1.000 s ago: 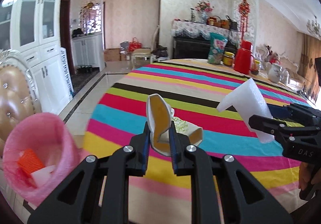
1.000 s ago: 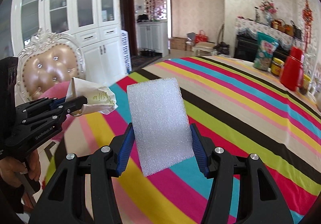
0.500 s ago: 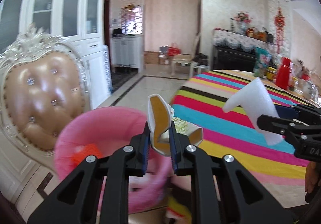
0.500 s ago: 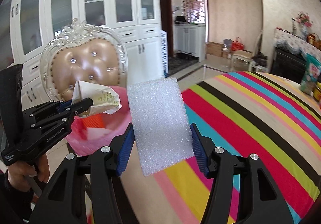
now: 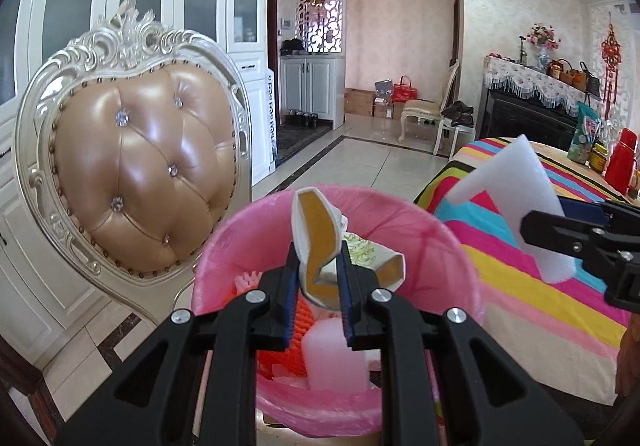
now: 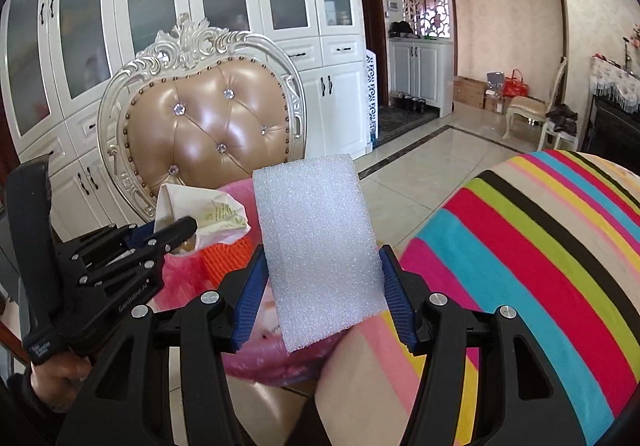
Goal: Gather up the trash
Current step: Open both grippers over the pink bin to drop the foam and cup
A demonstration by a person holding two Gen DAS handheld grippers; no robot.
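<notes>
2 pieces of trash are held above a bin. Left wrist view: the left gripper [image 5: 318, 278] pinches a crumpled paper wrapper [image 5: 320, 242] directly over the pink-lined trash bin [image 5: 440, 246], which already holds scraps. Right wrist view: the right gripper [image 6: 322, 286] clamps an upright white foam block [image 6: 316, 246], its long axis vertical, above the bin's near edge, beside the striped desk [image 6: 540, 266]. The left gripper sits nearer the bin's centre.
</notes>
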